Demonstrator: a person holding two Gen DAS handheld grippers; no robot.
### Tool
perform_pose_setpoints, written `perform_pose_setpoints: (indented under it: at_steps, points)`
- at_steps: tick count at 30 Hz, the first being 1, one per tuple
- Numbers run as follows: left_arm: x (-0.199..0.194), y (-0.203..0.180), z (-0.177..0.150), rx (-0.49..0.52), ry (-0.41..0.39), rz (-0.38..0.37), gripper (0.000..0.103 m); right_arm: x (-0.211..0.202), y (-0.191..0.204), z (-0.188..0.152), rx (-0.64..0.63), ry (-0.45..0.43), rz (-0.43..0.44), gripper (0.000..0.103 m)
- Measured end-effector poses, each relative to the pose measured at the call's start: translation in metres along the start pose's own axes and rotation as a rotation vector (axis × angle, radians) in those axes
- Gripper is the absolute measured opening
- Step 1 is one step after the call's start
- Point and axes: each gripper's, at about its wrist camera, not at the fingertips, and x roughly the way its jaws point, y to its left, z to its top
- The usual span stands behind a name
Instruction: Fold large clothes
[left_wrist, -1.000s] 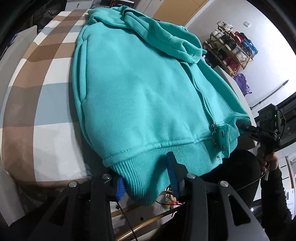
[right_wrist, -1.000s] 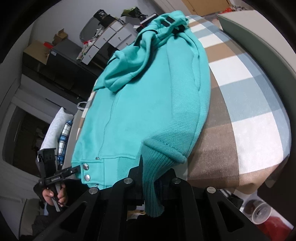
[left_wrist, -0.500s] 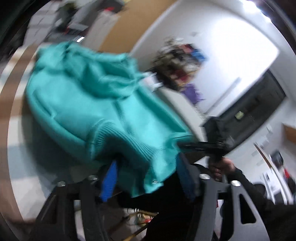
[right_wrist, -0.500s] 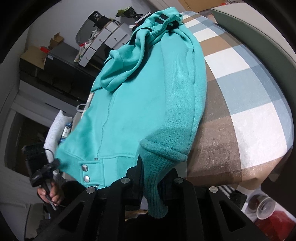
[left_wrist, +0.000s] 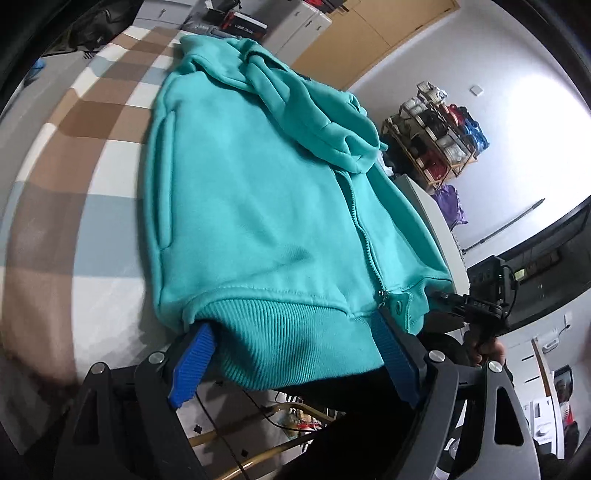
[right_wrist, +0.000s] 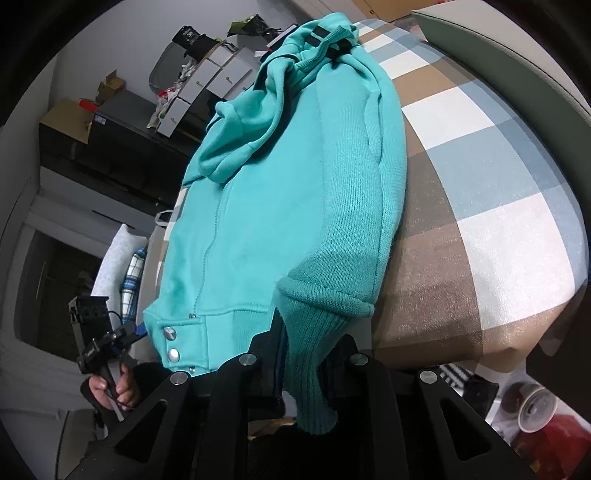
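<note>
A teal zip hoodie (left_wrist: 251, 206) lies front up on the checked bed (left_wrist: 62, 155), its hood toward the far end. Its ribbed hem (left_wrist: 295, 336) hangs over the near edge. My left gripper (left_wrist: 291, 332) has its jaws opening wide, and the hem droops loosely between the blue pads (left_wrist: 192, 362). My right gripper (right_wrist: 310, 332) is shut on the ribbed hem corner (right_wrist: 314, 369), which dangles below its fingers. The left wrist view shows the right gripper (left_wrist: 461, 302) at the hoodie's snap-button corner. From the right wrist view, the left gripper (right_wrist: 125, 334) sits beside the snap buttons (right_wrist: 170, 334).
A shelf rack of bags (left_wrist: 436, 140) stands by the far wall, with white drawer units (right_wrist: 207, 81) behind the bed. A pillow (right_wrist: 118, 258) lies on the left. A cup (right_wrist: 535, 410) stands on the floor. The grey bed end (right_wrist: 517, 74) runs on the right.
My left gripper's jaws have spread from a close hold on the hem to wide apart, after a quick swing of that view. The right gripper has kept its hold.
</note>
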Motion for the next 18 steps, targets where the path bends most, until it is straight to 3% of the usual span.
perform_pose_setpoints:
  at_steps: [2, 6, 9, 11, 14, 15, 18]
  points:
    - [-0.014, -0.008, -0.006, 0.040, -0.009, 0.000, 0.080, 0.001, -0.001, 0.000, 0.003, 0.000, 0.005, 0.018]
    - [-0.048, -0.012, -0.003, 0.083, -0.103, -0.037, 0.080, 0.002, -0.001, 0.000, 0.008, 0.005, 0.010, 0.019]
    - [-0.056, 0.000, 0.006, 0.043, -0.152, 0.030, 0.085, 0.002, -0.002, 0.000, 0.015, 0.005, 0.019, 0.019]
    - [-0.031, 0.019, 0.018, -0.034, -0.059, 0.065, 0.085, 0.003, -0.003, 0.000, 0.021, 0.006, 0.026, 0.019]
    - [0.010, 0.038, 0.024, -0.136, 0.078, 0.019, 0.085, 0.003, -0.003, 0.000, 0.022, 0.003, 0.025, 0.019]
    - [0.017, 0.038, 0.025, -0.146, 0.095, 0.025, 0.085, 0.003, -0.002, -0.001, 0.021, 0.001, 0.023, 0.019]
    - [0.041, 0.036, 0.028, -0.164, 0.170, -0.049, 0.085, 0.002, -0.002, -0.002, 0.020, -0.002, 0.023, 0.019]
